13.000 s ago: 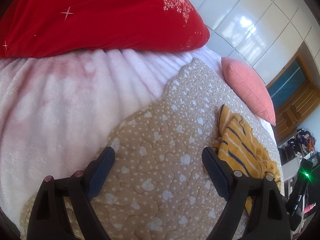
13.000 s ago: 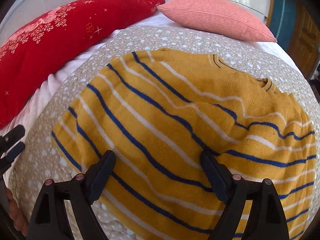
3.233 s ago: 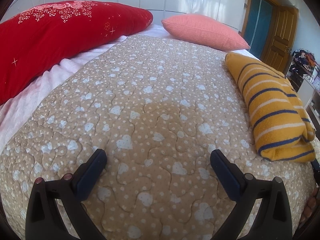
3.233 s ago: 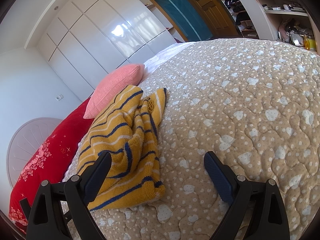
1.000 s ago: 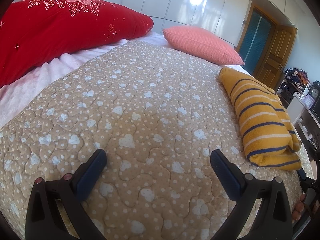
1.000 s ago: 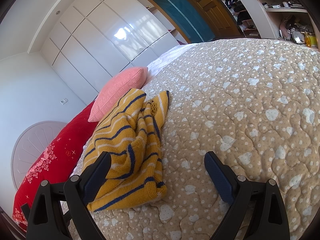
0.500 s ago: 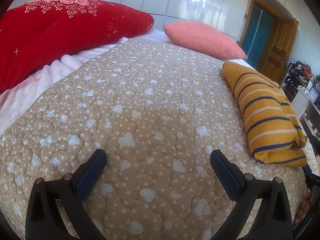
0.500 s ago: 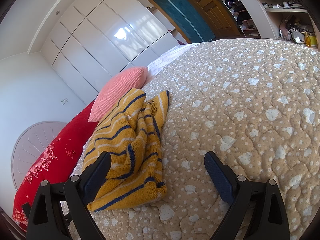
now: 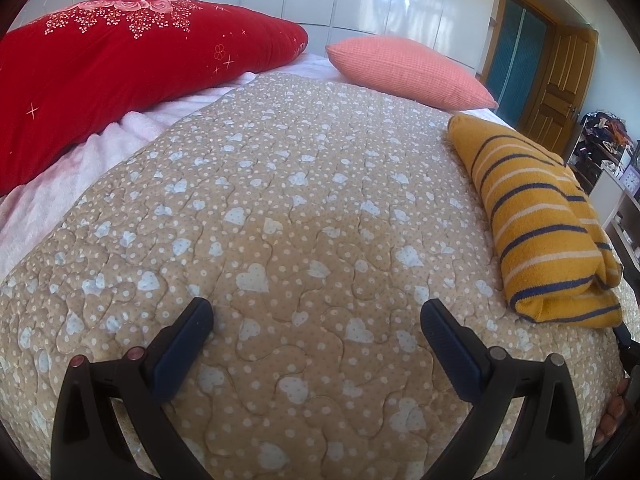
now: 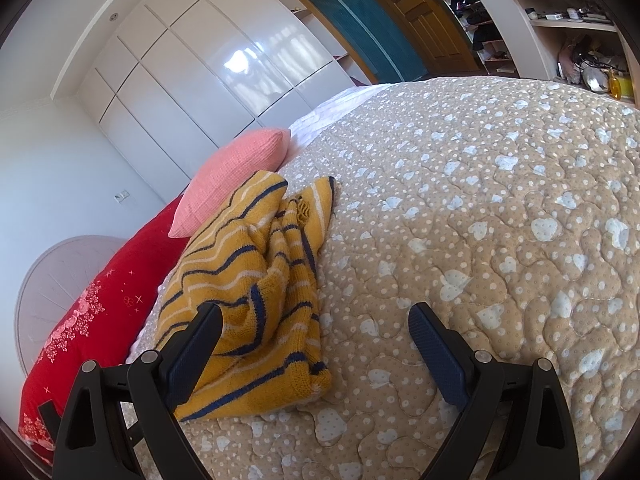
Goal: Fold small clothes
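Note:
A yellow sweater [image 9: 536, 220] with navy and white stripes lies folded in a thick bundle on the tan heart-print quilt [image 9: 280, 220]. It sits at the right in the left wrist view and at the left in the right wrist view [image 10: 256, 280]. My left gripper [image 9: 316, 312] is open and empty, over bare quilt well left of the sweater. My right gripper [image 10: 314, 316] is open and empty, just over the sweater's near edge, its left finger [image 10: 192, 352] in front of the fabric.
A big red pillow [image 9: 120, 64] and a pink pillow [image 9: 404, 72] lie at the head of the bed. A pale pink blanket [image 9: 60, 184] shows beside the quilt. White wardrobes [image 10: 208, 64], a wooden door [image 9: 560, 84] and cluttered shelves [image 10: 560, 20] stand beyond the bed.
Over 13 s the spread-out sweater has become a folded bundle. In the last second the left view has shifted slightly; the right gripper has not moved.

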`<action>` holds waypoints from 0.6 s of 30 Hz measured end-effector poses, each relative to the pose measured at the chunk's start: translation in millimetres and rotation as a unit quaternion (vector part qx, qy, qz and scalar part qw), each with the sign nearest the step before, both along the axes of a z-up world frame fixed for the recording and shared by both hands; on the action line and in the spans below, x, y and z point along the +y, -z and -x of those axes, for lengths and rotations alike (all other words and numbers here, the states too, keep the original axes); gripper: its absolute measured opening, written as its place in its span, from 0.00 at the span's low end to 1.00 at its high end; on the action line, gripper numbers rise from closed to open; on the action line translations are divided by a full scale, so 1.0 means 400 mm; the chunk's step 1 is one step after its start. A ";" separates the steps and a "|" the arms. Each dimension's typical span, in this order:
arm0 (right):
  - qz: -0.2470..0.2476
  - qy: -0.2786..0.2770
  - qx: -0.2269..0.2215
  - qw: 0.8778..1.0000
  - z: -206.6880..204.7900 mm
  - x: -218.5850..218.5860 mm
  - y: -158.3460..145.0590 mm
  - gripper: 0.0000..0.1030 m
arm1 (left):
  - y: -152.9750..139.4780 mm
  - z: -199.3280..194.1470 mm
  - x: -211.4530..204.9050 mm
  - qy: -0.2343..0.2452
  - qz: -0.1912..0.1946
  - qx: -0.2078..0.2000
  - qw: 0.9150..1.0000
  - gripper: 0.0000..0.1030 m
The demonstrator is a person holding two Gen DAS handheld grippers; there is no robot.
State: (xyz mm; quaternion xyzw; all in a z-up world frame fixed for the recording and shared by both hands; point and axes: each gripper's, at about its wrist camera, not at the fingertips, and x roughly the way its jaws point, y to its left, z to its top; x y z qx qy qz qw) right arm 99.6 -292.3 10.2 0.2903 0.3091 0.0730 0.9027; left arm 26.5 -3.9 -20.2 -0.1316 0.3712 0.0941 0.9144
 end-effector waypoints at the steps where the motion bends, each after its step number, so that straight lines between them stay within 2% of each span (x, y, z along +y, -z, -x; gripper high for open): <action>1: 0.000 0.000 0.000 1.000 0.011 -0.014 -0.001 0.93 | 0.000 0.000 0.000 0.000 0.000 0.000 1.000 1.00; 18: 0.005 0.000 0.004 1.000 -0.002 0.006 0.009 0.93 | 0.001 -0.002 0.000 0.000 -0.003 0.001 1.000 1.00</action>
